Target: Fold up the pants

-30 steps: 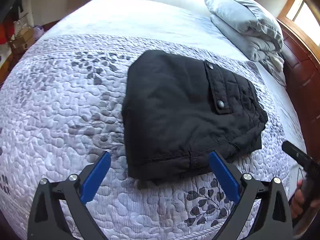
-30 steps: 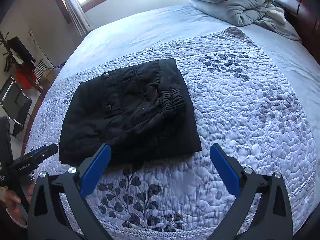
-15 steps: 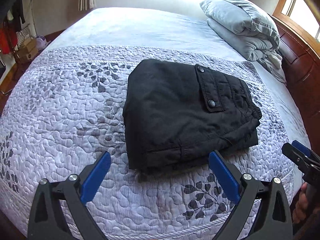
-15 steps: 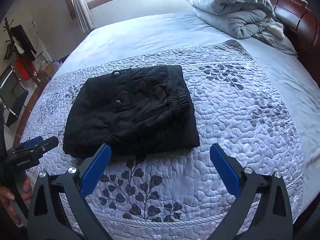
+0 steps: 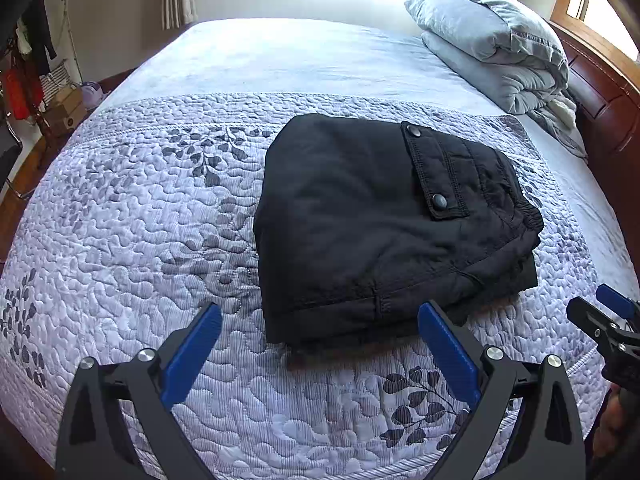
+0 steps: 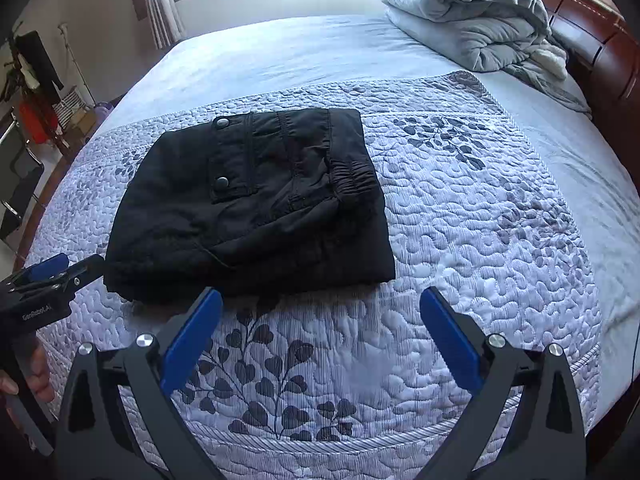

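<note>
The black pants (image 5: 384,224) lie folded into a compact rectangle on the quilted bedspread (image 5: 140,240), snap-button pocket flap facing up. They also show in the right wrist view (image 6: 256,208). My left gripper (image 5: 320,336) is open and empty, held just short of the pants' near edge. My right gripper (image 6: 320,320) is open and empty, in front of the pants' near right corner. The right gripper shows at the right edge of the left wrist view (image 5: 608,320); the left gripper shows at the left edge of the right wrist view (image 6: 52,276).
A folded grey duvet with a pillow (image 5: 496,48) lies at the head of the bed by the wooden headboard (image 5: 608,104). Boxes and clutter (image 5: 60,108) stand on the floor beyond the bed's far left side. The bed's near edge (image 6: 320,440) runs just below the grippers.
Both grippers have pulled back and up from the folded pants, so more of the bed and room shows. The pants have not moved. Both stay open.
</note>
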`<move>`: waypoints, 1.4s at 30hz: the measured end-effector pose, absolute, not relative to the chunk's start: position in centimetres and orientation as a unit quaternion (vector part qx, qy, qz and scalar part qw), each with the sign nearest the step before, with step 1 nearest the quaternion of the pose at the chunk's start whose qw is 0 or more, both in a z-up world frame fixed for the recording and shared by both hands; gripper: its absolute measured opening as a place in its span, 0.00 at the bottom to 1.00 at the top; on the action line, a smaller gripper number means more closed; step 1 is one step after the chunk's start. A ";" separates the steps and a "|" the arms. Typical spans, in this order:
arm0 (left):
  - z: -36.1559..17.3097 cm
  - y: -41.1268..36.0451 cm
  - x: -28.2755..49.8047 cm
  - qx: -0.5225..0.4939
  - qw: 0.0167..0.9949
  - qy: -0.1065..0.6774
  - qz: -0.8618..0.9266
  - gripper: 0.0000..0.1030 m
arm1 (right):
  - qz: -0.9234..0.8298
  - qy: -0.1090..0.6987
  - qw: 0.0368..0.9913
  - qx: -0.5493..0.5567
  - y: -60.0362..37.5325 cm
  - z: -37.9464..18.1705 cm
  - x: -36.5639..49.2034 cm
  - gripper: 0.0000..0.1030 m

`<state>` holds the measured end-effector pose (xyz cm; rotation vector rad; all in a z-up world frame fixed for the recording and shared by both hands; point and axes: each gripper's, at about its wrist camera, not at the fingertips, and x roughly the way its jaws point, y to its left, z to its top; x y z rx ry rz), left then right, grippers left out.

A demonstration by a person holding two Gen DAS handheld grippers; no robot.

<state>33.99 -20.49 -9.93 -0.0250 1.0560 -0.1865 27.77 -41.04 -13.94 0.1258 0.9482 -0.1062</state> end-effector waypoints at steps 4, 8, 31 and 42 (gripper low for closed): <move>-9.8 -20.5 34.1 -0.016 0.861 0.499 -0.094 0.96 | -0.052 0.456 0.887 0.056 -41.0 -14.0 28.2 0.96; -9.6 -20.7 34.2 -0.013 0.863 0.497 -0.095 0.96 | -0.051 0.457 0.886 0.055 -40.9 -14.1 28.7 0.96; -10.2 -20.4 34.6 -0.008 0.862 0.497 -0.095 0.96 | -0.047 0.462 0.884 0.054 -40.6 -14.9 29.8 0.96; -10.1 -20.4 34.6 -0.015 0.869 0.486 -0.097 0.96 | -0.051 0.468 0.881 0.054 -40.7 -15.5 29.9 0.96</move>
